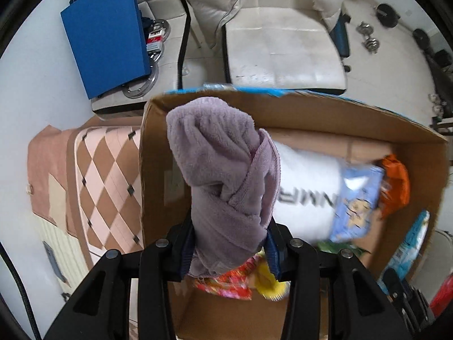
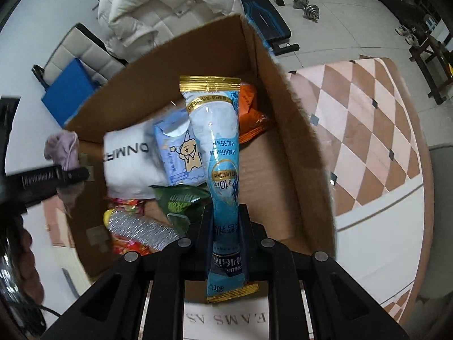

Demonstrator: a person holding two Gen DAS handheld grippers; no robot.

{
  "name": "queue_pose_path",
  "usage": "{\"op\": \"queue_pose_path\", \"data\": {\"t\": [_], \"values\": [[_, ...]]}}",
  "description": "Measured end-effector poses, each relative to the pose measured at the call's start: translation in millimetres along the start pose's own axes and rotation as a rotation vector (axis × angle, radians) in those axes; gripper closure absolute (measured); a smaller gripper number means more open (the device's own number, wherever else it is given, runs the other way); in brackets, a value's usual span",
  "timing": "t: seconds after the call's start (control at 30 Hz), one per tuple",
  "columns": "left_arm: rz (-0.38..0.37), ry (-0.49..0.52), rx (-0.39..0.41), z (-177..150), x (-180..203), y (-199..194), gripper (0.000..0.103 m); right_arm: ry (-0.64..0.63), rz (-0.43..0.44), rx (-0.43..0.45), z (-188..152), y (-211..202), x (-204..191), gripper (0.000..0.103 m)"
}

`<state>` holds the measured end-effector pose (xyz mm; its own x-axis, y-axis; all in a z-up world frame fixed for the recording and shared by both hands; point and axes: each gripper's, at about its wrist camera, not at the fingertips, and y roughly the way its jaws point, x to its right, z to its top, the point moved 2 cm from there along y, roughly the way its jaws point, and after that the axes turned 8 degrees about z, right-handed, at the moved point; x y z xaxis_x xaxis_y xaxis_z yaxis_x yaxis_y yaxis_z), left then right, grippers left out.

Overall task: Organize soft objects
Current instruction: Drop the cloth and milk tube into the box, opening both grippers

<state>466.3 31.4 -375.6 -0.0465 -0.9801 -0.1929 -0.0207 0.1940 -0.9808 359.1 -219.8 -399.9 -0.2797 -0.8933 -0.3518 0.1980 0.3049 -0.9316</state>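
The left gripper (image 1: 230, 243) had its jaws clamped on a bunched lilac towel (image 1: 223, 170), which stood up out of them and hung over the near-left part of an open cardboard box (image 1: 325, 113). The right gripper (image 2: 225, 226) had its jaws clamped on the lower half of a long blue tissue pack (image 2: 219, 155) with gold ends, held lengthwise over the middle of the same box (image 2: 297, 153), its far end pointing toward the far wall.

From the right wrist view the left gripper (image 2: 70, 174) showed at the left rim of the box, the towel (image 2: 65, 153) pinched in it, well apart from the blue pack.

Inside the box lay a white cushion (image 2: 127, 158) with black lettering on the left, a pale blue pack with a cartoon bear (image 2: 181, 153) touching it on the right, and an orange packet (image 2: 250, 113) further right at the far side. Nearer lay a green bag (image 2: 178, 201), a silvery glitter roll (image 2: 141, 228) and a red floral packet (image 1: 226, 282), beside something yellow that was too blurred to name.

The box stood on a tabletop with a pink and brown diamond cloth (image 2: 368, 130). Beyond it were a cream chair (image 1: 283, 53) draped with a white puffer jacket (image 1: 220, 0), a blue folder (image 1: 104, 34) on another seat to the left, and dumbbells (image 2: 307, 5) on the floor (image 2: 339, 22).
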Motion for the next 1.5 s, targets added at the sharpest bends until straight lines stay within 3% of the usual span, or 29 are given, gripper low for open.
{"op": "queue_pose_path", "data": {"t": [0.2, 0.37, 0.43, 0.47, 0.5, 0.53, 0.6, 0.67, 0.7, 0.93, 1.0, 1.13, 1.5], "values": [[0.059, 0.035, -0.036, 9, 7, 17, 0.062, -0.003, -0.028, -0.035, 4, 20, -6, 0.086], [-0.006, 0.020, -0.078, 10, 5, 27, 0.061, 0.009, -0.023, -0.066, 8, 35, -7, 0.086], [-0.008, 0.024, -0.066, 13, 3, 28, 0.055, 0.023, -0.017, -0.077, 9, 39, -6, 0.085], [0.002, 0.032, -0.047, 14, 3, 25, 0.043, 0.023, -0.019, -0.083, 10, 40, -5, 0.082], [0.013, 0.035, -0.030, 15, 2, 24, 0.032, 0.021, -0.026, -0.093, 10, 41, -5, 0.071], [-0.008, 0.032, -0.019, 14, 1, 21, 0.031, 0.021, -0.024, -0.100, 10, 42, -4, 0.062], [-0.041, 0.018, -0.016, 14, -2, 16, 0.019, 0.017, -0.012, -0.111, 10, 42, -4, 0.021], [-0.064, 0.014, -0.011, 11, -2, 10, 0.009, -0.005, -0.021, -0.112, 9, 39, -7, 0.015], [-0.057, 0.015, -0.001, 10, -1, 7, 0.004, -0.028, -0.035, -0.113, 9, 39, -10, 0.014], [-0.065, 0.019, 0.054, -4, 2, -14, 0.004, -0.085, -0.053, -0.117, 5, 29, -20, 0.010], [-0.073, 0.017, 0.069, -13, 3, -20, 0.004, -0.100, -0.058, -0.107, 2, 25, -23, 0.000], [-0.086, -0.011, 0.089, -48, 2, -26, 0.004, -0.163, -0.084, -0.072, -6, 11, -28, 0.000], [-0.030, -0.064, 0.203, -145, 2, -38, 0.004, -0.334, -0.180, 0.010, -49, -32, -25, 0.000]]}}
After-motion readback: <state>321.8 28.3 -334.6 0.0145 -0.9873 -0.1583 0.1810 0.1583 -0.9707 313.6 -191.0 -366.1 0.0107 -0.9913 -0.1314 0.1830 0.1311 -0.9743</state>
